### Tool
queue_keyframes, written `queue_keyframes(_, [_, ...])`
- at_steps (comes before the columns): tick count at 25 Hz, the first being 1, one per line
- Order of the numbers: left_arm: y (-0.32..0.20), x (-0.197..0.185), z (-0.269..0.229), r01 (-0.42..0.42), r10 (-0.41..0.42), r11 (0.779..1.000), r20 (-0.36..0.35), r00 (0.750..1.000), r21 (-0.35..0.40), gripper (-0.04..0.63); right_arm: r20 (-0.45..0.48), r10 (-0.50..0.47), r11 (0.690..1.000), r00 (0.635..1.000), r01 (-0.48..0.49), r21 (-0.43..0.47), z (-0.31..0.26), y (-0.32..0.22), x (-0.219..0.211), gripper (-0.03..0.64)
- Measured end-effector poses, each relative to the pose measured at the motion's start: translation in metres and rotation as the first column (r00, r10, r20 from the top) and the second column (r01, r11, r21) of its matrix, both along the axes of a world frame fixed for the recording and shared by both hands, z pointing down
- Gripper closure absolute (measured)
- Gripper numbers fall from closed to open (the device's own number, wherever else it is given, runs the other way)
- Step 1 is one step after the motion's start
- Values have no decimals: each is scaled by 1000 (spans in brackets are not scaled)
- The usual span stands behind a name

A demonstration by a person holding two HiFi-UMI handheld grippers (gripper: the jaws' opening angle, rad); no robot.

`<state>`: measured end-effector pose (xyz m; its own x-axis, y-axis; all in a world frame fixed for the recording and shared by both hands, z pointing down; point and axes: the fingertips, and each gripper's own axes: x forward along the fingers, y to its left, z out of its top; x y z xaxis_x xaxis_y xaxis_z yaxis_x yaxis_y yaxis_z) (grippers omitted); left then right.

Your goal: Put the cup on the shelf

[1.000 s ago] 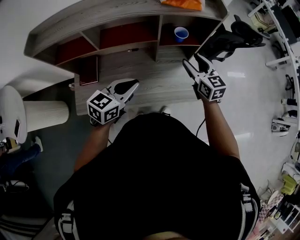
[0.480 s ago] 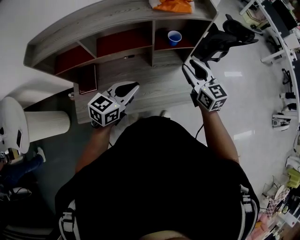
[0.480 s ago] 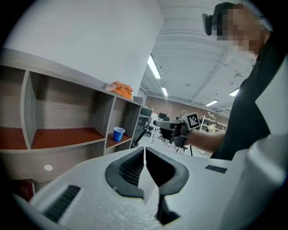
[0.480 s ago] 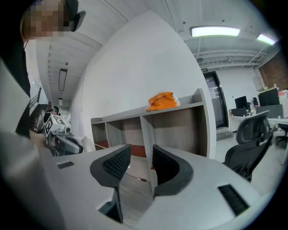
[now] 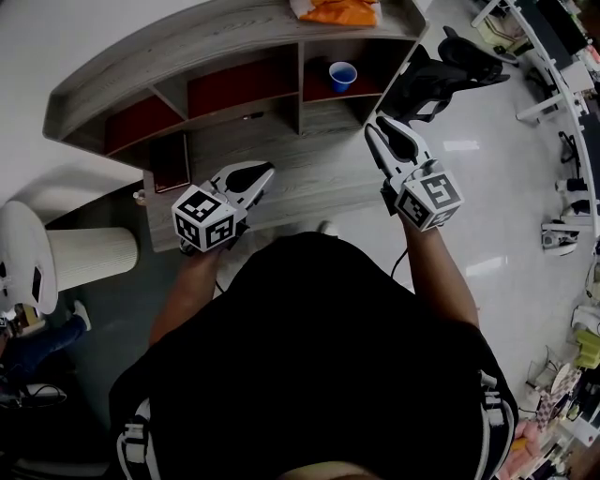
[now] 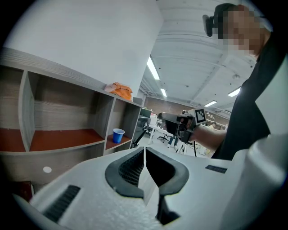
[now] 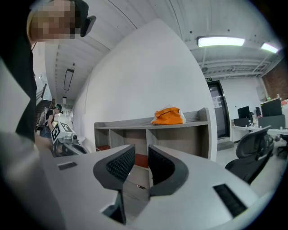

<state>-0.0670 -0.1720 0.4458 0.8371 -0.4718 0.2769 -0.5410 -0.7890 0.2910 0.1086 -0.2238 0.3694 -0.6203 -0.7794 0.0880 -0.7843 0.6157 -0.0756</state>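
The blue cup (image 5: 342,75) stands upright in the right-hand compartment of the grey wooden shelf (image 5: 234,42); the left gripper view shows the cup (image 6: 118,134) too, far off. My right gripper (image 5: 382,127) hovers in front of that compartment, well short of the cup. Its jaws (image 7: 141,151) stand a narrow gap apart; they have just been closing, and nothing is between them. My left gripper (image 5: 265,172) hangs lower left over the shelf's bottom ledge, and its jaws (image 6: 144,150) are shut on nothing. The right gripper's own jaws hide the cup in its view.
An orange bag (image 5: 336,11) lies on the shelf top. A black office chair (image 5: 441,75) stands just right of the shelf, close to my right gripper. A dark red flat object (image 5: 171,161) sits at the left end. A white ribbed pedestal (image 5: 89,253) stands lower left.
My right gripper has risen a little toward the shelf and its jaws have narrowed. The cup stays in its compartment. The left gripper has hardly moved.
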Motion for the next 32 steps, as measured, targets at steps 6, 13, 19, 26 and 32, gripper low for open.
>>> queue_keyframes(6, [-3, -1, 2, -1, 1, 1000, -9, 1000, -8, 571, -5, 8, 1000, 1000, -8, -25, 7, 3, 2, 558])
queue_keyframes(13, [-5, 0, 2, -11, 11, 1000, -7, 1000, -7, 571, -13, 26, 999, 1000, -27, -46, 17, 8, 6, 584])
queue_keyframes(19, [-7, 7, -2, -28, 28, 1000, -13, 1000, 7, 570, -29, 35, 998, 999, -37, -57, 21, 13, 8, 591])
queue_keyframes(26, [-6, 9, 2, -41, 41, 999, -7, 999, -7, 571, -24, 36, 996, 999, -38, -78, 27, 16, 8, 591])
queue_keyframes(32, [-4, 10, 5, -38, 38, 999, -7, 999, -12, 571, -18, 46, 995, 999, -47, -83, 30, 16, 10, 592])
